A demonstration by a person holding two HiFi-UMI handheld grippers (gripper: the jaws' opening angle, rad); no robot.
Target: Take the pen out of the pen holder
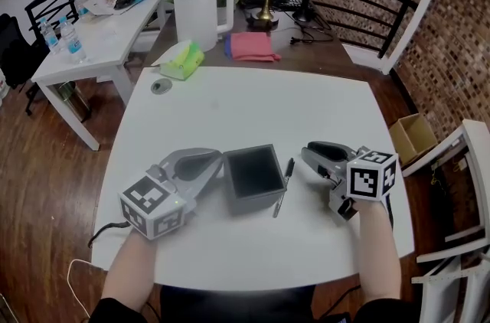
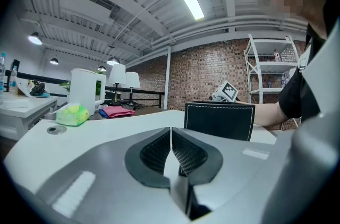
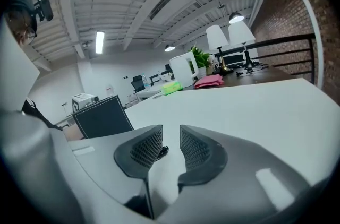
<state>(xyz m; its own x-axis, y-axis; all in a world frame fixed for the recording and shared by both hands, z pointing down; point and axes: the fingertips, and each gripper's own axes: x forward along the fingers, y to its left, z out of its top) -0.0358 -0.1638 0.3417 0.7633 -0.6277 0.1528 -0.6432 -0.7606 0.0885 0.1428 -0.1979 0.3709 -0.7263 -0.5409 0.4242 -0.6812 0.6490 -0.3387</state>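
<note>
Beside the pen holder (image 1: 256,200), on its right, the pen (image 1: 283,187) lies flat on the worktop (image 1: 253,107), already out. The right gripper (image 1: 308,153) stands spread and empty near it. The left gripper (image 1: 220,161) is pressed together by the holder. Light, stiff and likely slippery, the pen is best pinched mid-barrel.

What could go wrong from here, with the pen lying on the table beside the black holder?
The pen lies loose close to the open right gripper; a nudge might roll it across the table. The shut left gripper sits close by the pen holder; a push could slide or tip it.
</note>
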